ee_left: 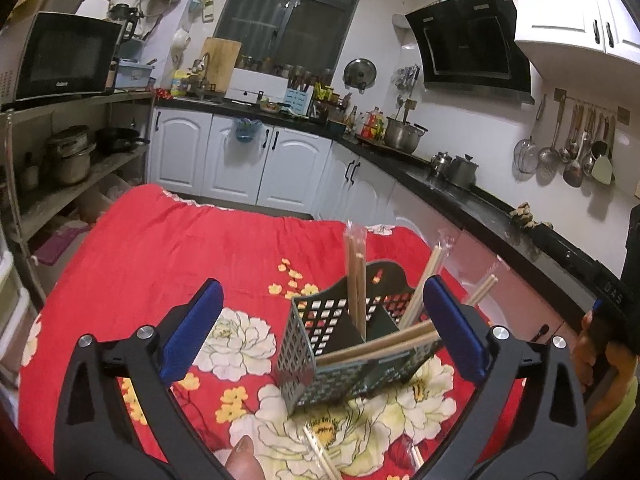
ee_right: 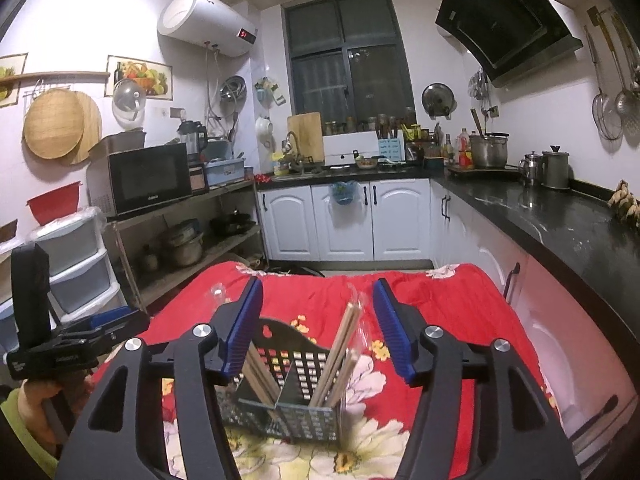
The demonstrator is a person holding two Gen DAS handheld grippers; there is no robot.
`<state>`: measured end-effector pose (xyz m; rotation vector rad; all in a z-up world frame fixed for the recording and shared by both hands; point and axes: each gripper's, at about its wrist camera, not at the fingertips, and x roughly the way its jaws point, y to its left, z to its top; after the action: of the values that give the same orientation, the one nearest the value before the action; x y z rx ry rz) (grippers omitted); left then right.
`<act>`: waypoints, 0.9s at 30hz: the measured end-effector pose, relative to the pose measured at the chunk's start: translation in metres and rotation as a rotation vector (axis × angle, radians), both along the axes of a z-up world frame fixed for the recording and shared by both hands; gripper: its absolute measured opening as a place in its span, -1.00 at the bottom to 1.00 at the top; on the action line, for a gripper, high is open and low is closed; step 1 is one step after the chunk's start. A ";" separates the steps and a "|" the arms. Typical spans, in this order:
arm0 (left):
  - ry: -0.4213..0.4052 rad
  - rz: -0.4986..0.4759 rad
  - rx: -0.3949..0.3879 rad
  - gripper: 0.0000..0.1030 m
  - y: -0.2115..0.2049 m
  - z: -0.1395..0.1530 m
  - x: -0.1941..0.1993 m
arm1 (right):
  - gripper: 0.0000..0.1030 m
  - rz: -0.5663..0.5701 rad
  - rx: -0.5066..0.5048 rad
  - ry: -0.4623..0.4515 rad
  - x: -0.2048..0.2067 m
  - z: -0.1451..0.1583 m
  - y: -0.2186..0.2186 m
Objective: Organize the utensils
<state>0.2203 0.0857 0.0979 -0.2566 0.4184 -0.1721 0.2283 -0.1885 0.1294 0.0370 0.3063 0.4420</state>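
Note:
A dark perforated utensil basket (ee_left: 320,344) with two compartments stands on the red floral cloth (ee_left: 160,248). Several wrapped wooden chopsticks (ee_left: 356,280) stand and lean in it. One more wrapped pair (ee_left: 320,450) lies on the cloth in front of the basket. My left gripper (ee_left: 324,324) is open and empty, its jaws wide on either side of the basket top. In the right wrist view the basket (ee_right: 296,392) holds chopsticks (ee_right: 340,344) in both compartments. My right gripper (ee_right: 316,328) is open and empty just above it.
The cloth-covered table (ee_right: 460,304) sits close to a black L-shaped counter (ee_right: 560,224) with white cabinets on the right. A metal shelf (ee_right: 192,232) with a microwave and pots stands on the left. The left hand-held gripper body (ee_right: 60,348) shows at the left edge.

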 end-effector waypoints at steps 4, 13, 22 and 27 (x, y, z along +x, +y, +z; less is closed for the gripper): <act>0.014 0.005 0.011 0.79 -0.002 -0.008 -0.007 | 0.16 -0.004 -0.031 0.008 -0.007 -0.010 -0.001; 0.049 0.007 0.021 0.79 -0.006 -0.022 -0.016 | 0.18 0.013 -0.070 0.073 -0.015 -0.036 0.004; 0.086 0.010 0.016 0.79 -0.005 -0.036 -0.020 | 0.20 0.059 -0.116 0.135 -0.027 -0.063 0.018; 0.101 0.017 0.016 0.79 -0.004 -0.043 -0.023 | 0.20 0.076 -0.131 0.162 -0.032 -0.074 0.023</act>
<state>0.1972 0.0819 0.0551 -0.2540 0.5175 -0.1395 0.1967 -0.1656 0.0558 -0.0674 0.4963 0.4948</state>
